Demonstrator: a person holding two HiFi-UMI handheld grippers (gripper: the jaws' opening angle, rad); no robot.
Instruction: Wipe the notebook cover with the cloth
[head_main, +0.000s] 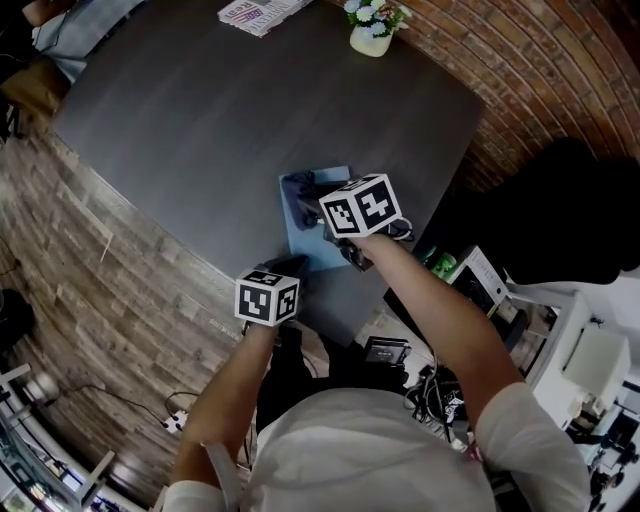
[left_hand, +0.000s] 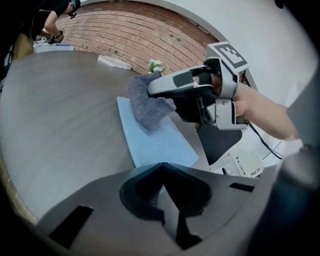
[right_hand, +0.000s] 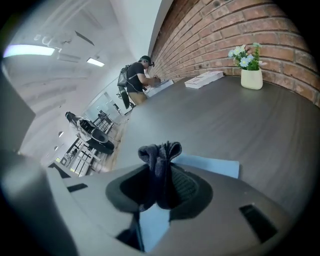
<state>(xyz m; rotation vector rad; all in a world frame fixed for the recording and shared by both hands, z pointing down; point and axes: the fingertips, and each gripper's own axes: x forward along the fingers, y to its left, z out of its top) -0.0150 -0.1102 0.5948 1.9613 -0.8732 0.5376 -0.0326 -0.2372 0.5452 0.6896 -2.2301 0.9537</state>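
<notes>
Looking down in head view, the blue notebook (head_main: 305, 248) lay near the dark table's (head_main: 200, 120) edge. The right gripper (head_main: 312, 205) was over it with the grey cloth (head_main: 296, 187), and the left gripper (head_main: 290, 266) sat at its near corner. Left gripper view: jaws together, nothing between them (notebook just ahead). Right gripper view: jaws clamped on the bunched cloth, notebook beneath.

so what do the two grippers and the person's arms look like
The left gripper and right gripper have dark grey moulded jaws. Each carries a white cube printed with black square markers. The right one's body has light grey panels. The person wears a white short-sleeved shirt; the forearms are bare.
</notes>
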